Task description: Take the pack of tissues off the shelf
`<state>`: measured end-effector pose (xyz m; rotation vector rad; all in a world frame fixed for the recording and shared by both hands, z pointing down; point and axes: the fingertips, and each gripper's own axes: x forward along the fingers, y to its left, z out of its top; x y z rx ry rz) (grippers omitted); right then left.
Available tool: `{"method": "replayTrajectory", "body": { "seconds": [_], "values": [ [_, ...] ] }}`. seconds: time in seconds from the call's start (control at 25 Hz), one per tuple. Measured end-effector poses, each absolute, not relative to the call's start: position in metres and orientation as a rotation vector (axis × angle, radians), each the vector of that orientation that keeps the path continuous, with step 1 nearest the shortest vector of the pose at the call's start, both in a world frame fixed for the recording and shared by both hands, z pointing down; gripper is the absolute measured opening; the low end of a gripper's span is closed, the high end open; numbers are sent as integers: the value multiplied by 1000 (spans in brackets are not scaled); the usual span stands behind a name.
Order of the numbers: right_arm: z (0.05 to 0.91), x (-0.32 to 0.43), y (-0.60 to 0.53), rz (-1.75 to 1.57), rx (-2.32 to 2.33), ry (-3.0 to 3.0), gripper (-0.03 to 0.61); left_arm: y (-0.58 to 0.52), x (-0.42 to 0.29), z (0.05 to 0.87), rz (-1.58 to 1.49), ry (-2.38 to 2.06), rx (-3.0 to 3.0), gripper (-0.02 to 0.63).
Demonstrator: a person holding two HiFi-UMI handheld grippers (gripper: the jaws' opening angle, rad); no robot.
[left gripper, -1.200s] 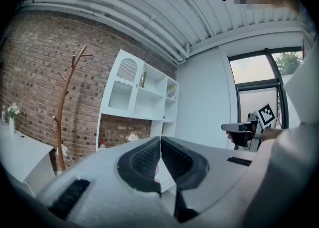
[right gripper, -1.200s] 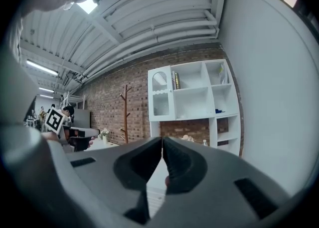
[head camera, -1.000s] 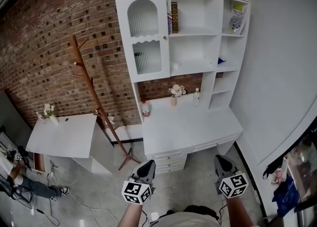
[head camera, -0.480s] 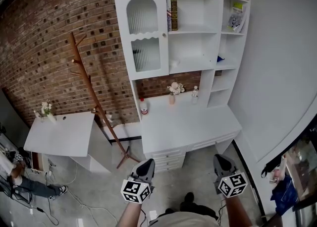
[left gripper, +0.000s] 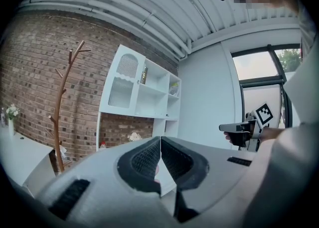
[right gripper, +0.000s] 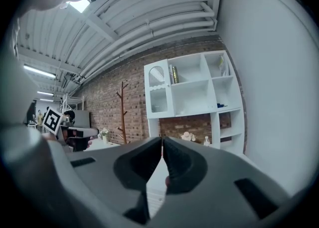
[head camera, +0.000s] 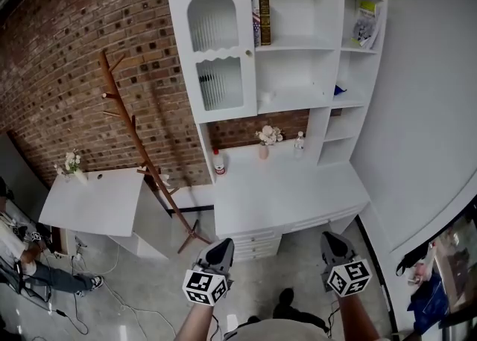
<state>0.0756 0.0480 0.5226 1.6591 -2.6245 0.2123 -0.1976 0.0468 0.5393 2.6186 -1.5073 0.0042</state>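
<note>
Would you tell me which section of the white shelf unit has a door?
The tall left section, behind the arched ribbed-glass door; the middle and right sections stand open.

My counts
Two grippers [head camera: 221,246] [head camera: 332,240], one desk [head camera: 291,198], one coat rack [head camera: 138,138], one side table [head camera: 93,202], two flower vases [head camera: 264,150] [head camera: 79,177], two bottles [head camera: 219,162] [head camera: 299,144].

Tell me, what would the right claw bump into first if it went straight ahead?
Probably the white desk. The right claw points toward its front, and nothing else shows in between, though depth is unclear.
</note>
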Motion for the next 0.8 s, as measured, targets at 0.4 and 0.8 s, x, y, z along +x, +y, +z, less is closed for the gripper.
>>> {"method": "replayTrajectory", "body": {
  "seconds": [0.4, 0.8],
  "values": [
    [521, 99, -24, 237, 1594, -2660, 31, -11, -169, 535, -5, -1560, 2574, 26],
    [524, 132, -94, 246, 1532, -2705, 31, -66, -137, 532, -11, -1631, 2542, 26]
  ]
}}
